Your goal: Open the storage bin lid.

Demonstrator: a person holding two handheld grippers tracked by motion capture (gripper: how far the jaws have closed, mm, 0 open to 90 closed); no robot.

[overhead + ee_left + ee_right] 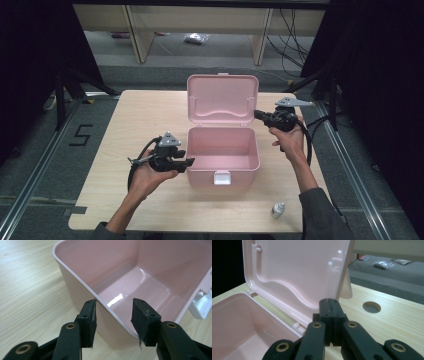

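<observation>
Pink plastic box (223, 155), hinged lid (222, 99), white front latch (222, 177). Location: middle of the pale wood surface (145, 117), latch toward the person.

Condition: lid stands fully raised, near upright behind the body. Interior empty, glossy floor bare in the left gripper view.

Left gripper (186, 162): at the box's left wall, near the front corner. Jaws apart, straddling the rim (100, 298), one pad outside the wall and one inside; the pads appear clear of the plastic, so no clamp is judged.

Right gripper (257, 115): at the lid's right edge, low, near the hinge (295, 325). Jaws pressed together, nothing between them; whether the tip touches the lid cannot be told.

Other item: small white bottle (278, 210), lying near the front right of the surface, well apart from the box.

Progress, as judged: opening looks complete. Nothing loaded. Remaining work is probably filling the box, with the bottle a likely candidate, then lowering the lid and fastening the latch.
</observation>
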